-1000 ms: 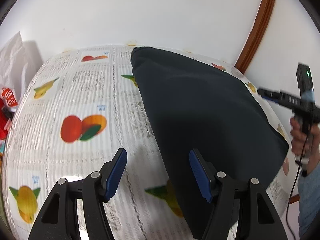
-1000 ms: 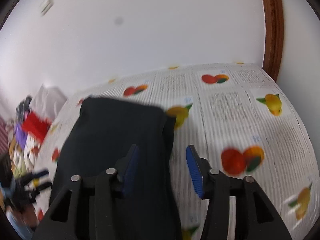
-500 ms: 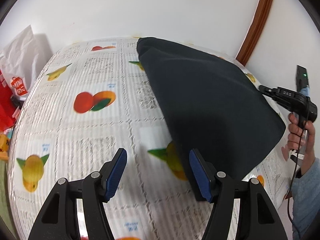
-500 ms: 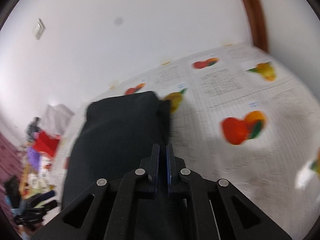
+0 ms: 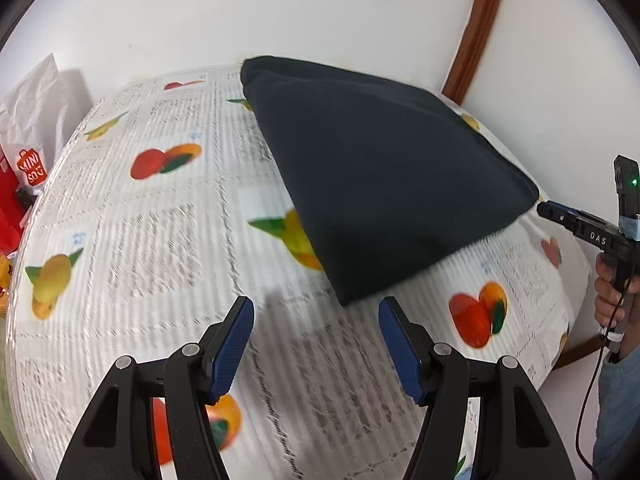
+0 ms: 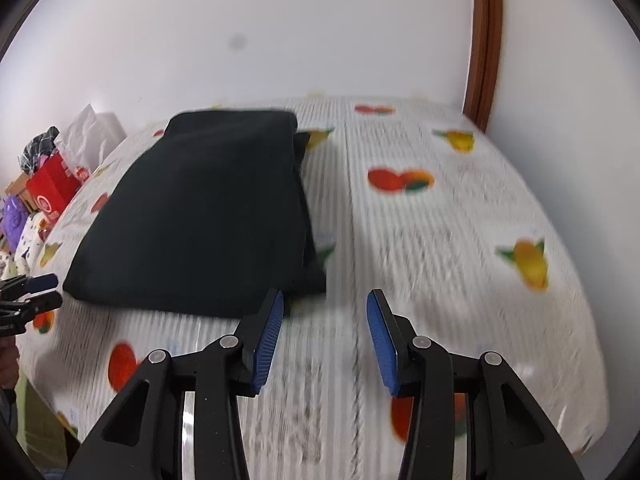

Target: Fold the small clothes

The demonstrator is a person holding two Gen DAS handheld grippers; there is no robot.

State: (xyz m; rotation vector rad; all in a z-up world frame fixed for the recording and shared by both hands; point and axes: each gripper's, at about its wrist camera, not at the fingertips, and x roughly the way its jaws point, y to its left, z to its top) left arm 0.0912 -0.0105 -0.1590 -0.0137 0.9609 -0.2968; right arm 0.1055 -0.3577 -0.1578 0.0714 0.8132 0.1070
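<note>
A folded black garment lies flat on the fruit-print tablecloth. My left gripper hovers just short of its near corner, jaws wide open with nothing between them. At the right edge of that view, the right gripper points at the garment's right corner, held by a hand. In the right wrist view the garment lies ahead and to the left. My right gripper stands just off its near right corner, its jaws opening over bare tablecloth. The left gripper's fingers show at the left edge.
A white paper bag and a red shopping bag stand beyond the table's left side, with more clutter there. A white wall backs the table and a brown door frame rises at the back right.
Both grippers have drawn back from the garment toward the table's near edge. The right jaws shut over the cloth's edge, then opened and now hold nothing. The left stayed open.
</note>
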